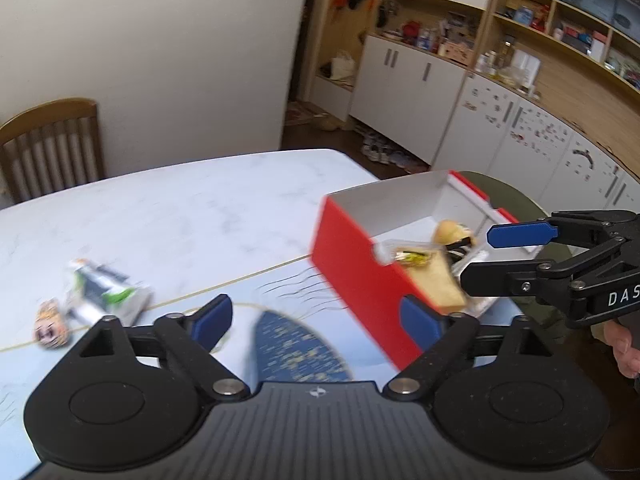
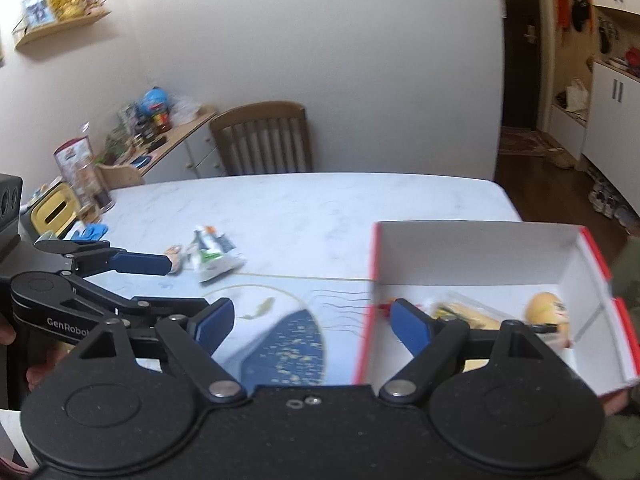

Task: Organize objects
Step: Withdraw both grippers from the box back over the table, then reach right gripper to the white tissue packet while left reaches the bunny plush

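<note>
A red box (image 1: 360, 292) with a white inside (image 2: 460, 248) stands on the right of the marble table (image 1: 200, 208). In it lie a round yellow toy head (image 2: 544, 308), a clear packet (image 2: 452, 308) and a tan slice (image 1: 436, 284). A white-and-green toy figure (image 1: 96, 300) (image 2: 208, 256) lies on the table to the left. My left gripper (image 1: 316, 320) is open and empty above the mat, between the figure and the box. My right gripper (image 2: 312, 322) is open and empty over the box's left wall. Each gripper shows in the other view, the right gripper (image 1: 484, 256) over the box and the left gripper (image 2: 184, 284) near the figure.
A light blue placemat (image 2: 288, 340) with a dark blue patch lies under both grippers. A wooden chair (image 2: 264, 140) stands at the table's far side. A cluttered sideboard (image 2: 160, 140), a yellow container (image 2: 52, 210) and a blue glove (image 2: 90, 232) are at the left. Cabinets (image 1: 400, 72) line the far right.
</note>
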Action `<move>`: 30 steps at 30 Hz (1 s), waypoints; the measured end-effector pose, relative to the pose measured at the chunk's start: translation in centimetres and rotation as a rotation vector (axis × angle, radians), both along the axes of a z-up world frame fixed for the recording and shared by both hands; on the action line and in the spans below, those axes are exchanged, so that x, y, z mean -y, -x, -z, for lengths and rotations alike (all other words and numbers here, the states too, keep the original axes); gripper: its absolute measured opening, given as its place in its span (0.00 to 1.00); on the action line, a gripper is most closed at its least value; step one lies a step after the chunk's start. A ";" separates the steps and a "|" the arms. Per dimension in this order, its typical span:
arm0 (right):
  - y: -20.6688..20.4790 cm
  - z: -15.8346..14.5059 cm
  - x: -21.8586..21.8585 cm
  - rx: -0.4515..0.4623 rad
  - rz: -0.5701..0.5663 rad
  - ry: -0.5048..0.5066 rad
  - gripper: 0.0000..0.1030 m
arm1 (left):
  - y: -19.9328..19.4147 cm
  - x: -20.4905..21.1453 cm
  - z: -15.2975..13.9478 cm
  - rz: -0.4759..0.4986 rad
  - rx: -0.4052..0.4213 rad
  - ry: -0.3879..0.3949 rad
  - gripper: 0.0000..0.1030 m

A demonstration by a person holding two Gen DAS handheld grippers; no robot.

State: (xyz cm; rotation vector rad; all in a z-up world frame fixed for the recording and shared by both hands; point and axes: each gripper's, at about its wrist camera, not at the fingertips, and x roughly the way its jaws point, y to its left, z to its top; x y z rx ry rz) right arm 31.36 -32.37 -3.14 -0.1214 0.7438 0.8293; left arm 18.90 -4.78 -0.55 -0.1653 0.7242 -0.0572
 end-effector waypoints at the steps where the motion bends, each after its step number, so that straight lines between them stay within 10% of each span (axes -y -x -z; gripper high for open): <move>1: 0.2 0.0 -0.9 -0.001 -0.009 0.006 0.83 | 0.5 -0.8 0.1 -0.010 0.000 0.002 0.91; 30: -2.9 7.1 -24.9 -0.054 -0.161 0.200 0.83 | 3.3 -20.1 8.3 -0.336 -0.083 -0.119 1.00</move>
